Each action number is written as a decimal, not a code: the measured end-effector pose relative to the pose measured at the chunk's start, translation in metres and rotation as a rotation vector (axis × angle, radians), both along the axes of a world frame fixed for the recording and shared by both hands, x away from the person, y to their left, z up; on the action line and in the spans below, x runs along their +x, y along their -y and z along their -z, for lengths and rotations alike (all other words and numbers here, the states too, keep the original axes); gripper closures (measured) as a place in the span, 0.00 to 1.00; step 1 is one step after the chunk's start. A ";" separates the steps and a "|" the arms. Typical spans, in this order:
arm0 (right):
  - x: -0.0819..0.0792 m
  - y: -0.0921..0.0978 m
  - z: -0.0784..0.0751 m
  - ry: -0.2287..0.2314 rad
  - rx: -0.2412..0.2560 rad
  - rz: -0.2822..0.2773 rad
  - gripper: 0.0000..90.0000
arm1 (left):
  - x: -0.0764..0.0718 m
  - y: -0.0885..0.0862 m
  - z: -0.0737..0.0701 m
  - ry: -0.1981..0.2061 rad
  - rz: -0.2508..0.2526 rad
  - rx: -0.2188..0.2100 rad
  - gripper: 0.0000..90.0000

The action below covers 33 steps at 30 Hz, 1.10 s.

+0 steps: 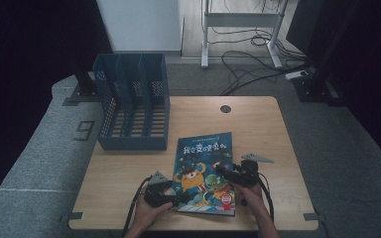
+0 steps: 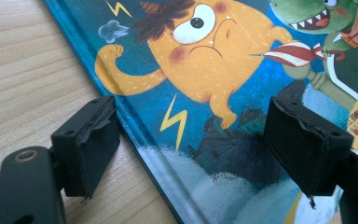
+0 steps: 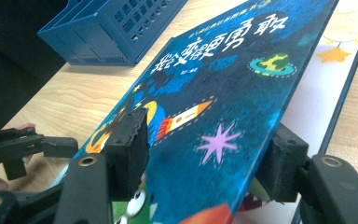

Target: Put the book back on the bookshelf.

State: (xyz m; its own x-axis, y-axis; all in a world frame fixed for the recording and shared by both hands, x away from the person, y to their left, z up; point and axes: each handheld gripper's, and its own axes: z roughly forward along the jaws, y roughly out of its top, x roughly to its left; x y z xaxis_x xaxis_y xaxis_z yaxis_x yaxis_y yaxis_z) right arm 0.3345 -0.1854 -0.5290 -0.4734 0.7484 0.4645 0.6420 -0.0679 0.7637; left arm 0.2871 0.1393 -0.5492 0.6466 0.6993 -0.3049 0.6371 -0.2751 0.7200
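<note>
Near the front edge of the wooden counter [image 1: 129,173] lies a picture book [image 1: 206,168], its spine side toward the person's left and a blue slotted file rack [image 1: 134,101] standing well apart at the back left corner. The left gripper [image 1: 171,197] sits at the book's near left corner with its fingers [image 2: 91,142] spread, one on the bare wood just beside the spine edge and the other over the cover, nipping nothing. The right gripper [image 1: 226,172] is at the opposite long edge; its fingers [image 3: 130,142] are spread too, one above the front cover and one under its free edge, and the cover is tilted up there, showing a pale inner page beneath. The book looks like a thin hardback: stiff boards, fairly light, with a glossy face that would probably slide under a loose pinch. The safest hold seems to be across the whole closed thickness near the spine or at a corner, since taking the cover alone would likely let the book swing open. Its cover is deep blue, with an orange one-eyed monster, a green toothy creature, yellow lightning bolts, a rocket, a purple star and white Chinese title lettering.
</note>
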 end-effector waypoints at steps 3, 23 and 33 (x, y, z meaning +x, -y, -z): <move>0.006 0.000 0.003 -0.003 -0.015 0.009 0.46 | -0.001 0.001 0.000 0.005 0.000 0.011 0.20; 0.025 0.001 0.006 -0.055 0.018 0.017 0.57 | -0.001 0.001 0.000 0.009 0.006 0.019 0.21; 0.026 0.005 0.006 -0.069 0.059 0.014 0.63 | -0.001 0.001 0.000 0.010 0.008 0.020 0.21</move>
